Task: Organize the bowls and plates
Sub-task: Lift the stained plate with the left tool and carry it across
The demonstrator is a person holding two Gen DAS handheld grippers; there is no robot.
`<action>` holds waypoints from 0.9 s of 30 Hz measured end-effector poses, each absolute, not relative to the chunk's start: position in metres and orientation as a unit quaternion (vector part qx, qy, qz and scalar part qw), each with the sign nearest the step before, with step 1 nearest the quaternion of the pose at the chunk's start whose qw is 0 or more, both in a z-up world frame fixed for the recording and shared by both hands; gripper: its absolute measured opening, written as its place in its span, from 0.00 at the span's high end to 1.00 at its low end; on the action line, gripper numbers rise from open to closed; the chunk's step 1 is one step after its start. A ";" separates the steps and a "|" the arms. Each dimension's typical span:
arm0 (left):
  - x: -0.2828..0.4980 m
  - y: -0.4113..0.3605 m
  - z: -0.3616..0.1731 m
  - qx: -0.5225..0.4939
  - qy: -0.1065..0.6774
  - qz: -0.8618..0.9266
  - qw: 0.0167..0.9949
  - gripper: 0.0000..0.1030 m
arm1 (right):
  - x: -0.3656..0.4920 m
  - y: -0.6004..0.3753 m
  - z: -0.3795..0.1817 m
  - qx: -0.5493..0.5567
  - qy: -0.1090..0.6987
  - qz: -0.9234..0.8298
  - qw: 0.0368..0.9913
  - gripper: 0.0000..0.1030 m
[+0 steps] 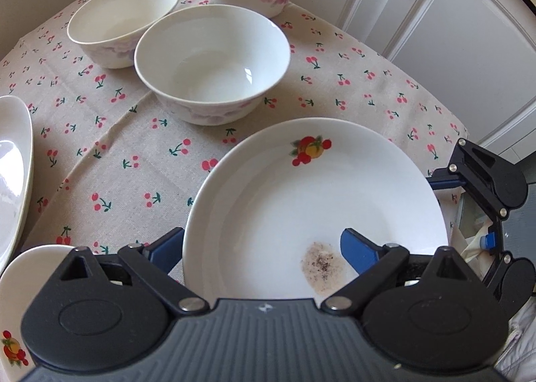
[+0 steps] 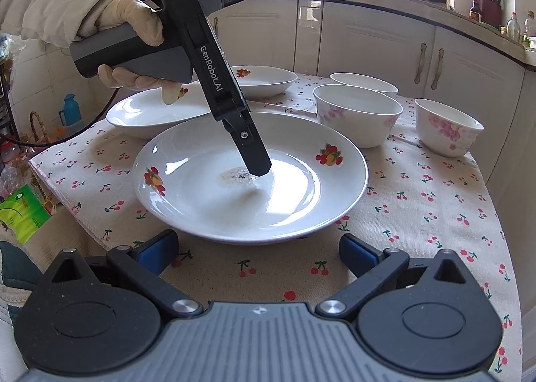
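The left tongs (image 1: 261,248) stand apart astride the near rim of the stained plate (image 1: 301,201), one blue finger outside it on the cloth, the other over its well; whether either touches is unclear. At the bottom of the right wrist view, the right tongs (image 2: 258,254) hang apart over the cherry-print table (image 2: 418,231). Three bowls (image 1: 211,63) stand in the upper part of the left wrist view, and more plates (image 2: 147,114) lie at centre-left of the right wrist view.
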State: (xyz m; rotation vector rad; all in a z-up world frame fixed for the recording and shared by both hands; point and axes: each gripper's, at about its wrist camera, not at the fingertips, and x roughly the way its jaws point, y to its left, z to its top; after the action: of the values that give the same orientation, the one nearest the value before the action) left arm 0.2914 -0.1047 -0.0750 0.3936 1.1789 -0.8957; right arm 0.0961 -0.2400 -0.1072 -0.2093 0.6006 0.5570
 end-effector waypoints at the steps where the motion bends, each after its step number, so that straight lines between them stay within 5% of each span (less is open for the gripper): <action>1: 0.292 -0.105 -0.075 0.177 0.535 -0.407 0.719 0.06 | 0.097 -0.240 -0.107 -0.101 0.291 0.271 0.912 0.00; 27: 0.300 -0.113 -0.080 0.192 0.566 -0.426 0.679 0.06 | 0.107 -0.228 -0.106 -0.110 0.304 0.283 0.903 0.00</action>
State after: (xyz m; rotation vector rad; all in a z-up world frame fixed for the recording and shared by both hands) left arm 0.2998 -0.1129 -0.0796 0.4319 1.2715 -0.9573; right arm 0.1074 -0.2279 -0.1063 -0.2274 0.6292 0.5848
